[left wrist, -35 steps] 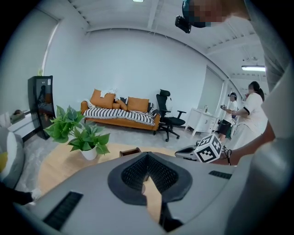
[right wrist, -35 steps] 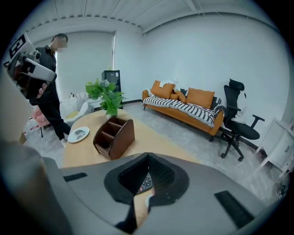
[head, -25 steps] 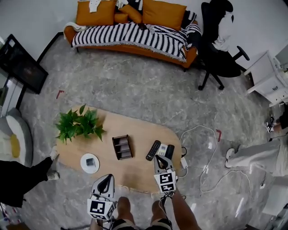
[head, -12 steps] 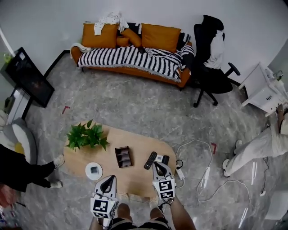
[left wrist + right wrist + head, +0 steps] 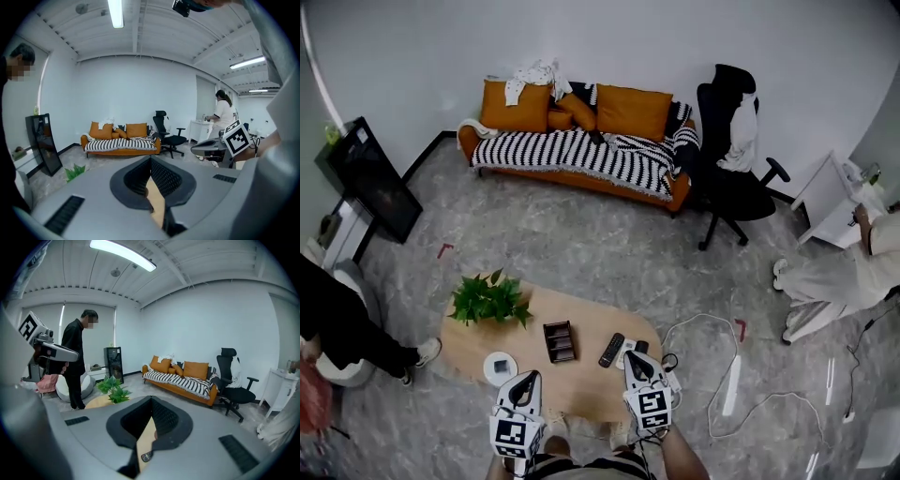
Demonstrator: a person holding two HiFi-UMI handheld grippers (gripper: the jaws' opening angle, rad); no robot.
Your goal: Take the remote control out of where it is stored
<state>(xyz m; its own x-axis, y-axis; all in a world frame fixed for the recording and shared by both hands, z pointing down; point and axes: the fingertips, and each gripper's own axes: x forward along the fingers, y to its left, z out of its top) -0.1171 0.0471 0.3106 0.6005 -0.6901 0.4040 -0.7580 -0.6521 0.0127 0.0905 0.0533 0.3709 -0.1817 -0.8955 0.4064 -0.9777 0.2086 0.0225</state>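
Where the oval table [image 5: 581,380] reaches its near edge, the left gripper [image 5: 525,380] and right gripper [image 5: 635,359] hover, jaws clenched and empty. The remote control [image 5: 611,349] lies on the tabletop just right of the storage rack [image 5: 559,341], near the right rim. Open floor [image 5: 581,244] separates table from sofa [image 5: 581,155].

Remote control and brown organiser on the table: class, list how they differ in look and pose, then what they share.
The remote control is black and slim; the brown organiser is wider and split into compartments. The remote control lies slanted; the brown organiser sits straighter. Both rest apart on the wooden table.
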